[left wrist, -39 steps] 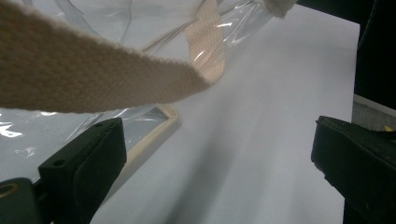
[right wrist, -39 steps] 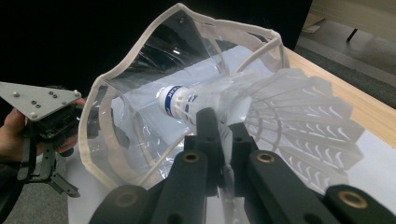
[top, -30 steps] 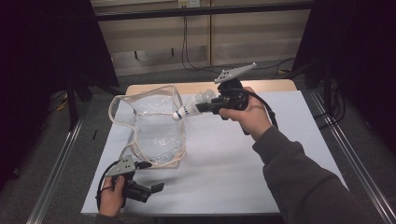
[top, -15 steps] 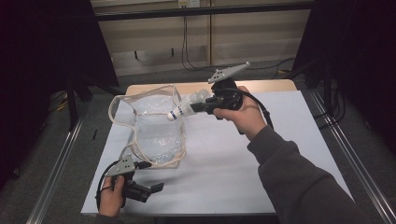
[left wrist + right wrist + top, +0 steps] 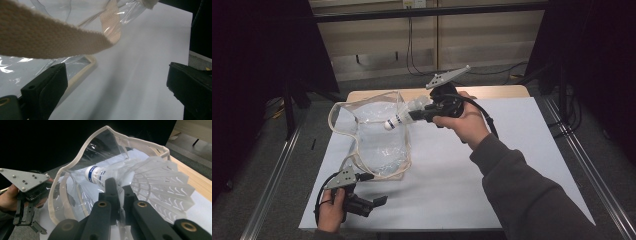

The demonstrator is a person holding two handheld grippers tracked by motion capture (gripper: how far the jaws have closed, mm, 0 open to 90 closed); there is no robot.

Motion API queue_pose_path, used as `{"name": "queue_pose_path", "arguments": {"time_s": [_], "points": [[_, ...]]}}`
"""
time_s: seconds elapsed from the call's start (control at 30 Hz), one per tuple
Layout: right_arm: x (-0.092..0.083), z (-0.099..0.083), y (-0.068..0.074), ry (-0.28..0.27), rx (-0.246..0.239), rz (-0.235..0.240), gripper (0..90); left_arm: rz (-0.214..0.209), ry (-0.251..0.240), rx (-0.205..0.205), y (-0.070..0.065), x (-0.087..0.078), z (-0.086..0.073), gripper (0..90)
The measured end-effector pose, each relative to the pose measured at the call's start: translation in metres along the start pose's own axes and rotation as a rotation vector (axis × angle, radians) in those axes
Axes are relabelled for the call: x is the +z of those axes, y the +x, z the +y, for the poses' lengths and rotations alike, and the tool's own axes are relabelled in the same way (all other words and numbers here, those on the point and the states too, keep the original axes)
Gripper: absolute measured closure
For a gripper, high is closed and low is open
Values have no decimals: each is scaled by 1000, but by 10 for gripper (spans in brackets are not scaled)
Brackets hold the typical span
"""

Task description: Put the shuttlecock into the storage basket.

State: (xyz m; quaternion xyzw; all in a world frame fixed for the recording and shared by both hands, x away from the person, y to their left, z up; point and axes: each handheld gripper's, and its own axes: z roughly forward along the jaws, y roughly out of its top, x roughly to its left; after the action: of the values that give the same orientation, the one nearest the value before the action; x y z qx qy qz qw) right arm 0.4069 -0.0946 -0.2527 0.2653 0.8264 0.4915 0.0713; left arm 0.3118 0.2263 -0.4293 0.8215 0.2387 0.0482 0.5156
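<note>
The right gripper [image 5: 416, 114] is clamped on a white shuttlecock [image 5: 140, 178], cork pointing ahead at the mouth of the clear, cream-trimmed bag [image 5: 377, 145]. Its cork band carries blue print too small to read. The left gripper [image 5: 379, 201] stands wide open, the bag's strap [image 5: 50, 40] just ahead.

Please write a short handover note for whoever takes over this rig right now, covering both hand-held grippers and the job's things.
Right hand-held gripper: shut on the shuttlecock's skirt, cork end pointing into the mouth of the clear bag.
Left hand-held gripper: open, low at the near table edge beside the bag's corner, gripping nothing; the bag's strap hangs just ahead of its jaws.
Done: shuttlecock picked up, brought to the opening.
Left: put it inside the bag, release.
</note>
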Motion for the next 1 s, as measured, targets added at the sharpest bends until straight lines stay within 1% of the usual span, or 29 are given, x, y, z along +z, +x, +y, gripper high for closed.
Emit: {"name": "queue_pose_path", "arguments": {"time_s": [0.13,0.17,0.3,0.4,0.5,0.6,0.67,0.73,0.8,0.93,1.0], "points": [[6,2,3,7,-8,2,879,4,-1,-1,0,0,0,34],[8,2,3,12,-13,-4,879,4,4,1,0,0,0,34],[15,5,7,21,-17,1,879,5,14,1,0,0,0,34],[23,5,10,36,-31,3,879,8,17,7,0,-1,0,34],[30,6,12,43,-38,8,879,7,13,2,-1,-2,0,34],[35,7,14,49,-46,1,879,9,3,-1,-1,-2,0,34],[37,8,14,55,-51,-2,879,9,3,-1,-1,-2,0,34],[40,10,14,50,-52,-2,879,9,0,-3,-1,-2,0,34],[42,11,15,56,-60,-11,879,9,5,3,-1,-3,0,34],[45,12,15,54,-52,-8,879,8,4,2,-1,-3,0,34],[47,12,15,55,-56,-7,879,9,2,1,-1,-3,0,34]]}}
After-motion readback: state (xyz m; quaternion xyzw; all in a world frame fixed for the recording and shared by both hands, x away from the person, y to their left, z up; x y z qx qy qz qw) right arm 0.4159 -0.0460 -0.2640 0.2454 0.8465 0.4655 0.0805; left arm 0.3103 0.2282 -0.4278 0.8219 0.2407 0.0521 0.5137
